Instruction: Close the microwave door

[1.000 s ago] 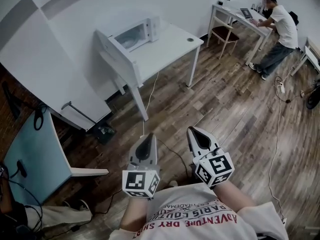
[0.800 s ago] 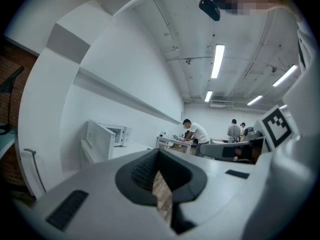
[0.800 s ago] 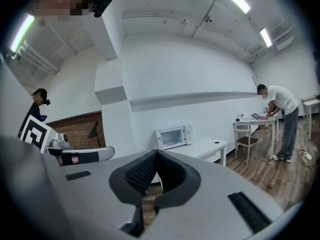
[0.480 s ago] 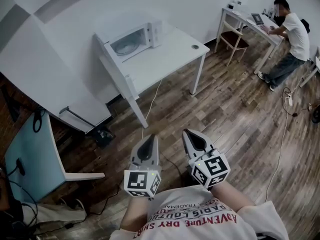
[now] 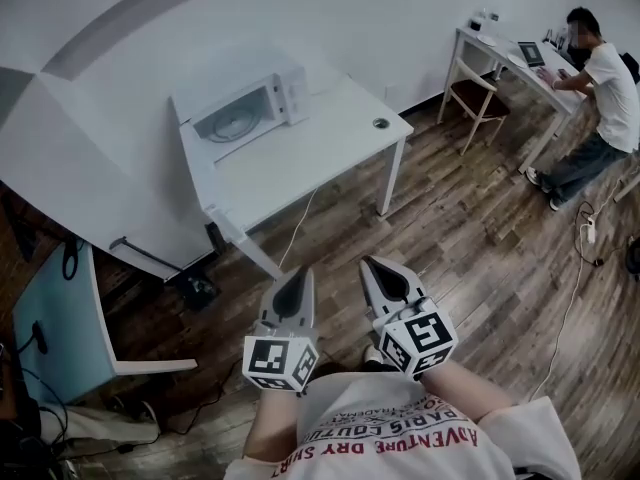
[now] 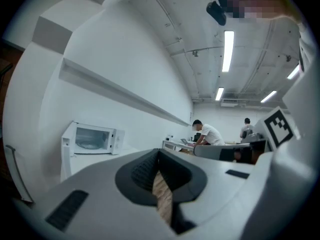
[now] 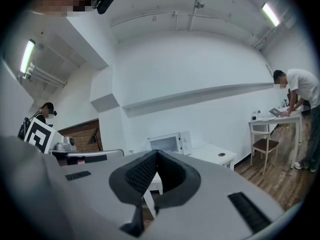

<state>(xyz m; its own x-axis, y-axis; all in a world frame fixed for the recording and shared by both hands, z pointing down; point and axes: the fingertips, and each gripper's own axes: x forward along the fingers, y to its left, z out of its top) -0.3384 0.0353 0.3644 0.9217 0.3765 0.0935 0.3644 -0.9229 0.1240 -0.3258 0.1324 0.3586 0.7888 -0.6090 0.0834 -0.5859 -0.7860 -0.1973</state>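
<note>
Standing at the back left corner of the surface (image 5: 315,158), close against the wall (image 5: 330,18): microwave (image 5: 240,116), well apart from both claws. Door (image 5: 228,123) looking flush with the case in all three views, yet too small and far off to vouch for the seam.

Seen from above in the head view, along with the bare top of the surface and a small round thing (image 5: 380,123) near its right corner. Seen front-on in the right gripper view, just above the claw tips. Pushed low and to the left in the left gripper view. Shown by the right gripper view, not by the head view: another person (image 7: 42,116) at far left.

Open floor (image 5: 470,238) between the claws and the surface's near edge. Off to the far right, a desk (image 5: 500,48) with a chair (image 5: 478,90) and a person (image 5: 610,83) leaning over it.

Left claw (image 5: 295,273) and right claw (image 5: 375,265) held side by side near the chest, each pressed together at the tips, gripping nothing, a sliver of floor showing through the slot behind.

Blue panel (image 5: 55,318) at lower left, hard to identify. Legs of the surface partly hidden behind the claw bodies in both gripper views.
</note>
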